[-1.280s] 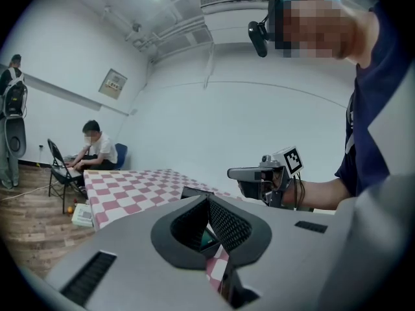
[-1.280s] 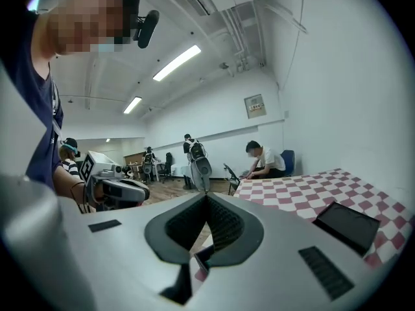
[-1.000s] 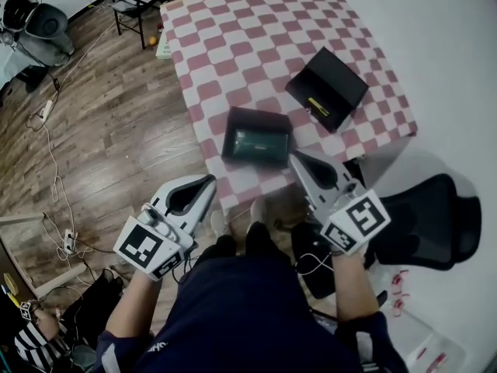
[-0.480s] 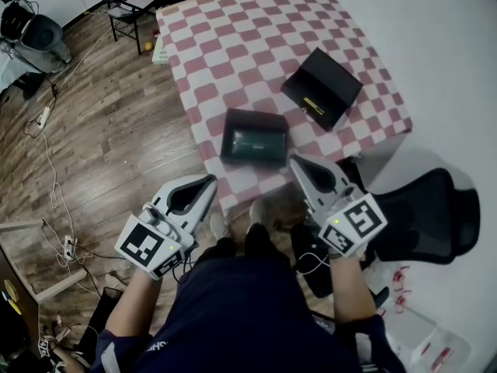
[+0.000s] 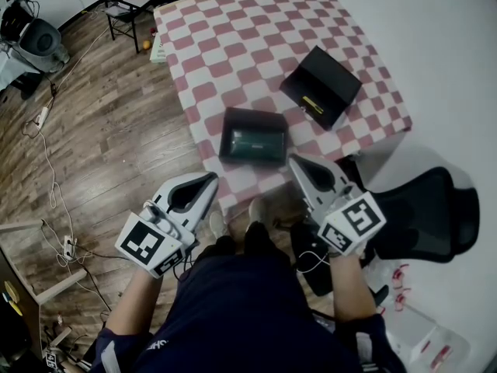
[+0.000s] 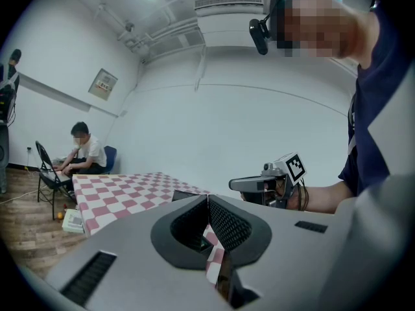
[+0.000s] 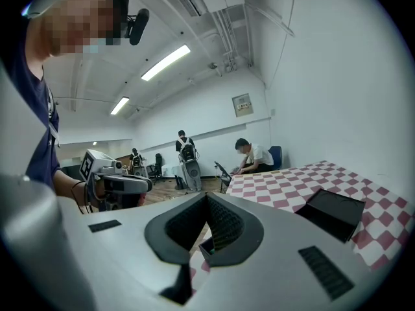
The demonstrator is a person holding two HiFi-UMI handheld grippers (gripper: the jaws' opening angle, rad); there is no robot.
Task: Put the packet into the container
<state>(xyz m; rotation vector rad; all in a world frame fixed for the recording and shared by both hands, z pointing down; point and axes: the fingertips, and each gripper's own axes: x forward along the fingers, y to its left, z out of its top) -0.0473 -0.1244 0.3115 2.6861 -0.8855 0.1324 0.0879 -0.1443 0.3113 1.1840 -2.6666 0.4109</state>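
Container (image 5: 250,116) left of box (image 5: 322,86), on table (image 5: 233,45)

Red-white checked tablecloth (image 5: 233,45) at centre. Wood floor (image 5: 116,123) at left, with white cable (image 5: 49,150), power strip (image 5: 68,245). Black office chair (image 5: 423,216) at right. Folding chair (image 5: 128,5) at top.

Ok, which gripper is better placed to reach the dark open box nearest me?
Right, probably. The right gripper has its tip just beside the near right corner of the dark open box; the left gripper hangs farther back, by the corner of the checkered cloth. Both are shut and empty.
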